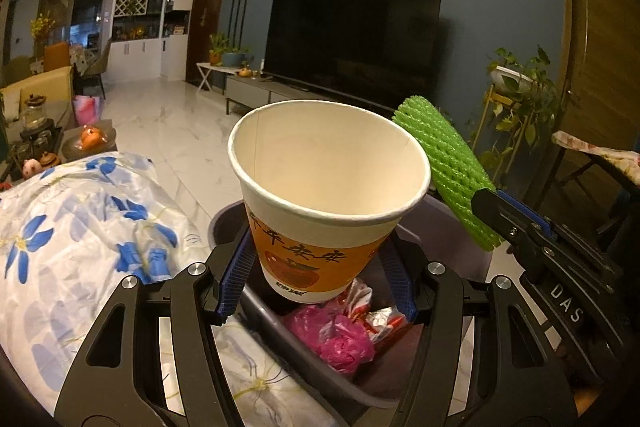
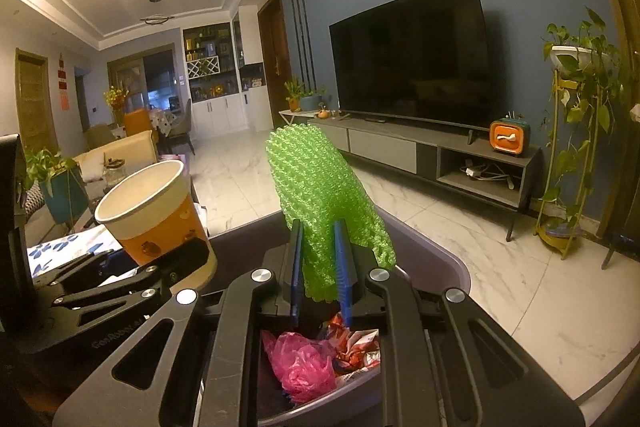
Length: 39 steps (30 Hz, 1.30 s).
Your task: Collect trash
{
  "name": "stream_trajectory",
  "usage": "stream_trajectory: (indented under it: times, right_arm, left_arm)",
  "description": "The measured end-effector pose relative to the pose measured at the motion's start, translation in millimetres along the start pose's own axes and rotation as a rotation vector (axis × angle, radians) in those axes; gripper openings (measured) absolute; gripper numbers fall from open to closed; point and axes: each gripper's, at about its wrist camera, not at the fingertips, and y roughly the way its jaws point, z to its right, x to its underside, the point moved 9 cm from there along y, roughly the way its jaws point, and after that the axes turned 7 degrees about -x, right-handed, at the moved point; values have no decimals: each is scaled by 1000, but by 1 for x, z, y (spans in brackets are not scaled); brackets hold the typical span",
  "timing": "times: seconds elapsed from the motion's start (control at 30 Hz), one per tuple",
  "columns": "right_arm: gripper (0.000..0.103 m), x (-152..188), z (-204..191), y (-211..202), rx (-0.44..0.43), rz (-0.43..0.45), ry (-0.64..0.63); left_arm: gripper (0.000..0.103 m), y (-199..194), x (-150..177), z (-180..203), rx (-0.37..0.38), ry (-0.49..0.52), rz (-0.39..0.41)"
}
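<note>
My left gripper [image 1: 320, 267] is shut on a paper cup [image 1: 328, 187], white with an orange band, held upright above a grey trash bin [image 1: 228, 215]. My right gripper [image 2: 320, 267] is shut on a green foam fruit net [image 2: 324, 195], also held above the bin [image 2: 440, 259]. The net shows in the left wrist view [image 1: 448, 163] at the right of the cup, and the cup shows in the right wrist view [image 2: 156, 211] at the left. In the bin lie a crumpled pink plastic bag [image 1: 336, 339] [image 2: 304, 363] and red-and-white wrappers [image 1: 384, 319] [image 2: 356, 347].
A white cloth with blue flowers [image 1: 80, 227] lies left of the bin. A low table with jars and fruit [image 1: 48, 139] stands at the far left. A TV [image 2: 412, 55] on a long cabinet [image 2: 440, 151] lines the blue wall. A plant stand [image 2: 572, 147] is at right.
</note>
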Motion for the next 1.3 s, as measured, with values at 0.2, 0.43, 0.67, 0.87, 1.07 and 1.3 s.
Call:
stream_trajectory:
  times: [0.2,0.43,0.67,0.87,1.07,1.3]
  right_arm:
    - [36,-2,9,9,1,4,42]
    - [55,-1,18,7,23,20,78]
    - [79,1,11,-1,42,17,21]
    - [98,10,-13,-16,68,12,-54]
    - [98,18,-41,-36,69,9,-106]
    - [98,33,-79,-65,47,-5,-131]
  left_arm:
    - [67,15,3,3,37,-15,-13]
    - [82,20,9,-15,17,-61,-31]
    - [91,-6,11,-39,-70,-84,-4]
    - [95,-50,25,-66,-219,-61,13]
    - [97,-110,38,-91,-358,-32,50]
    - [97,-175,56,-112,-450,-39,68]
